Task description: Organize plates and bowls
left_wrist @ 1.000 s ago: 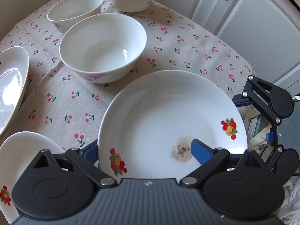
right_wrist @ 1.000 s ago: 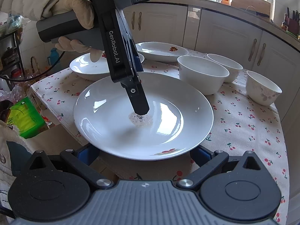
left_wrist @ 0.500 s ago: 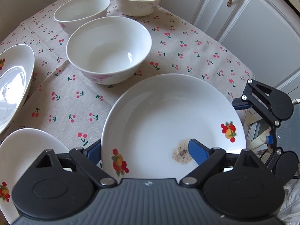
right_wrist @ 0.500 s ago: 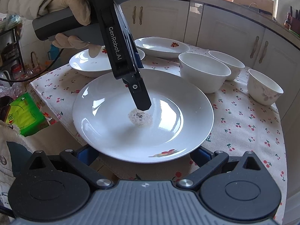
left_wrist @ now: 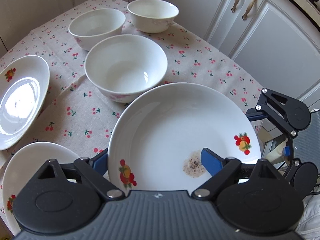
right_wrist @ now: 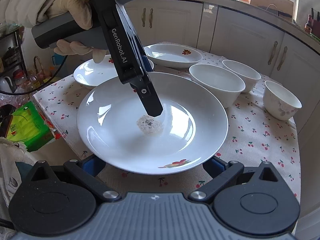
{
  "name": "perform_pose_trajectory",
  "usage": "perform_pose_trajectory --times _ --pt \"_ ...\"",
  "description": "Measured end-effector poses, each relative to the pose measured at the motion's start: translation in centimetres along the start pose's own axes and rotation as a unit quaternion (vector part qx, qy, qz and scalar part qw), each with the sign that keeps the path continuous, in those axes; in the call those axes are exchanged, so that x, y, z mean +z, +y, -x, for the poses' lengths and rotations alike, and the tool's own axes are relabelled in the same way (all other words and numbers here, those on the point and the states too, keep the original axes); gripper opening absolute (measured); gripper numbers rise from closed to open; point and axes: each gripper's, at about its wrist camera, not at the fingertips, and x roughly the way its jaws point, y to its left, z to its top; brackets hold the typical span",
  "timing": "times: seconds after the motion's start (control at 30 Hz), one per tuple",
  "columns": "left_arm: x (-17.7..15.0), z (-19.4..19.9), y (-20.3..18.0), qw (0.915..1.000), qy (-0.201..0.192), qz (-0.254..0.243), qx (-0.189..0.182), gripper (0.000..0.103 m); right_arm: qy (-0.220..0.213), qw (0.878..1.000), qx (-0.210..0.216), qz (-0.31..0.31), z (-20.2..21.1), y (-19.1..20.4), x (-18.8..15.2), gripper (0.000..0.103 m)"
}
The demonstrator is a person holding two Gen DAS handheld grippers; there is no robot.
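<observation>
The left gripper straddles the near rim of the large plate, jaws just closed in, though pad contact cannot be confirmed. The right gripper stands open under its opposite edge. Three bowls wait at twelve o'clock.

cherry-print tablecloth carries three bowls and plates.

A cloth with small red cherries covers the table. Behind it stand pale cabinet doors with brass handles. A green package lies beside the table, lower than its top.
</observation>
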Motion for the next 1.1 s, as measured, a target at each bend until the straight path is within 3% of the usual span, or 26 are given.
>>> perform_pose_trajectory --times 0.67,1.1 --pt "-4.3 6.2 7.0 0.9948 -0.053 0.077 0.041 0.092 -0.013 0.997 0.057 0.058 -3.9 2.0 7.5 0.103" --pt "-7.5 6.1 11.0 0.9916 -0.060 0.109 0.037 0.092 0.015 0.995 0.076 0.067 -7.6 4.2 10.1 0.103"
